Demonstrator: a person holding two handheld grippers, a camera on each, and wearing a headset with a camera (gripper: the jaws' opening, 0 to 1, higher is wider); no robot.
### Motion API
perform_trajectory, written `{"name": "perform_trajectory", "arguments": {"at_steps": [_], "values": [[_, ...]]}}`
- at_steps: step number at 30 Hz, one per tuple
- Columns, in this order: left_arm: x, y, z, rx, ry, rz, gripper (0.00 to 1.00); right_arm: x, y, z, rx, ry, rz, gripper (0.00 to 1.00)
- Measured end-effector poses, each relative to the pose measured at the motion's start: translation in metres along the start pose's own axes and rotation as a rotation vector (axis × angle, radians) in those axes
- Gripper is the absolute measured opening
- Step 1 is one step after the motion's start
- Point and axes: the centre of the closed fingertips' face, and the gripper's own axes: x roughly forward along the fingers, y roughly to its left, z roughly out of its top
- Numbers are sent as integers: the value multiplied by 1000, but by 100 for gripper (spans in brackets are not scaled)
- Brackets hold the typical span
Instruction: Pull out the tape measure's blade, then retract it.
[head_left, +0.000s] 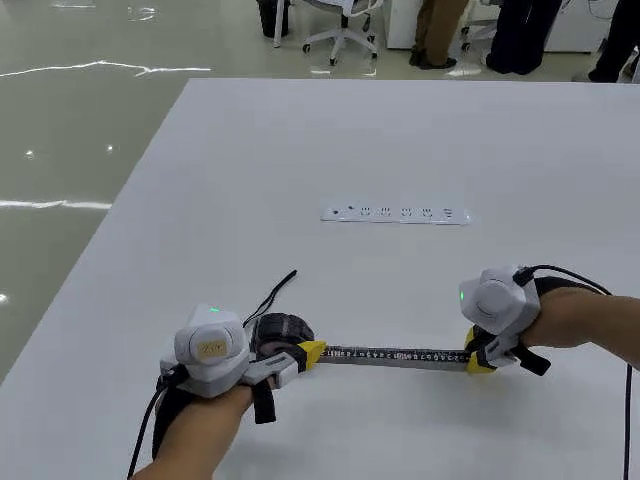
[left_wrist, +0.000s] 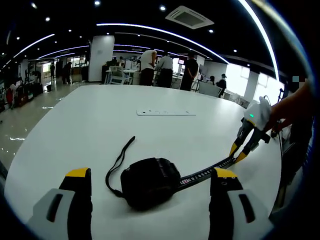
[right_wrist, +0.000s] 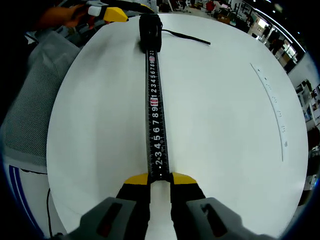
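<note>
Left tool (left_wrist: 150, 175) stands wide, its two yellow-tipped jaws on either side of the tape measure (left_wrist: 150, 182) with a gap showing on both sides, so it grips nothing. In the head view the left tool (head_left: 290, 350) sits at the near edge of the desk (head_left: 400, 140), with the black tape measure (head_left: 280, 330) lying flat on the white top just at its jaws. A thin black strap (head_left: 275, 292) trails from the tape measure toward the far side of the desk.

Right tool (right_wrist: 160, 177) is pinched narrow on the free end of the blade (right_wrist: 154, 110), its yellow tips pressed against the blade's two edges. The blade is drawn out in a straight line from the tape measure to the right tool (head_left: 478, 358), low over the desk, and its printed numbers face up in the right gripper view. The two tools are well apart, joined by that strip of blade (head_left: 395, 355).

Farther back on the desk lies a white power strip (head_left: 395, 213), well apart from the tape measure. Beyond the desk are people (left_wrist: 155, 65) standing and an office chair (head_left: 345, 25).
</note>
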Motion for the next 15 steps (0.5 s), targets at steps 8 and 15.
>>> {"name": "perform_trajectory", "arguments": {"at_steps": [8,15], "values": [[13,-3,-14,-26,47,58,99,0,0,0,18,7,-2,14],[20,-3,-16,-22,46,74,88,-1,1,0,16,11,0,14]]}}
